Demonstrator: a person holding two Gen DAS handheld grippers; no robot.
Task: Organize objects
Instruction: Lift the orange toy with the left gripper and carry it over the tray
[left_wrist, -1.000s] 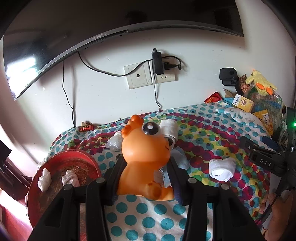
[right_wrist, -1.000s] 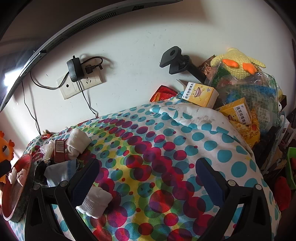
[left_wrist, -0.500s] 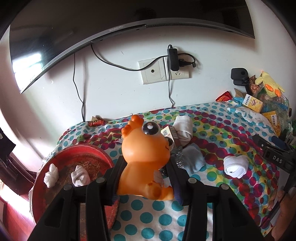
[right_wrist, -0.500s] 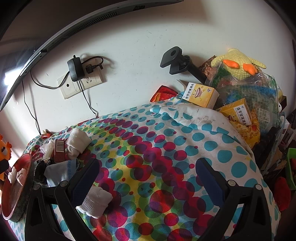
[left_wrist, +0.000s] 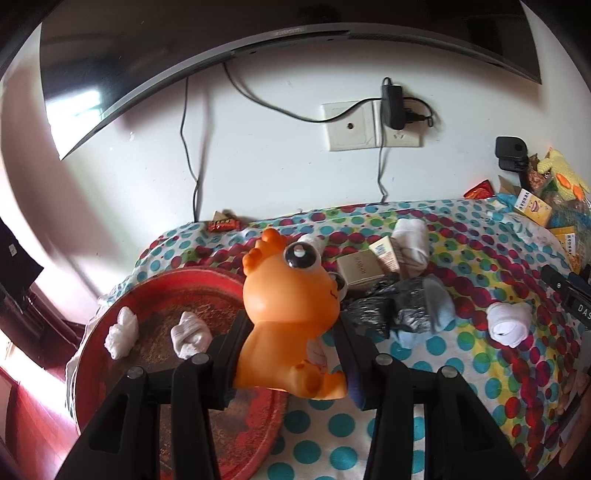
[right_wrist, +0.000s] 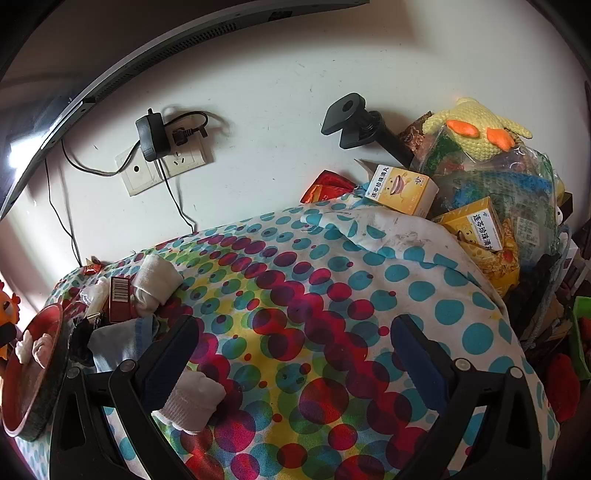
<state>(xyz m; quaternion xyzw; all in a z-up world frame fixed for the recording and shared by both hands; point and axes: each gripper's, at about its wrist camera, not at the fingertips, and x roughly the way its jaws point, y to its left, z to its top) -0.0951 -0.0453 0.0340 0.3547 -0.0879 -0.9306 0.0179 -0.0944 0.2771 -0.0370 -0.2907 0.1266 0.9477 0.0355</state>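
Two white bundles (left_wrist: 122, 332) already lay in the red tray (left_wrist: 155, 295). The left tool (left_wrist: 291, 354) clamped the orange toy (left_wrist: 291, 314) over the tray's rim; lowering it upright (clear of them) seemed wise. The right tool (right_wrist: 295, 354) gaped empty.

- Polka-dot cloth (right_wrist: 332, 280) covers the surface against the wall.
- Red round tray (left_wrist: 162, 295) at left edge.
- Left of centre, touching: white rolled sock (left_wrist: 410, 243), tan box (left_wrist: 360, 267), black crumpled bag (left_wrist: 388, 306), pale blue cloth (left_wrist: 436, 310).
- White balled sock (left_wrist: 508, 325) apart, toward the right.
- Yellow boxes (right_wrist: 400, 190) at far right corner.
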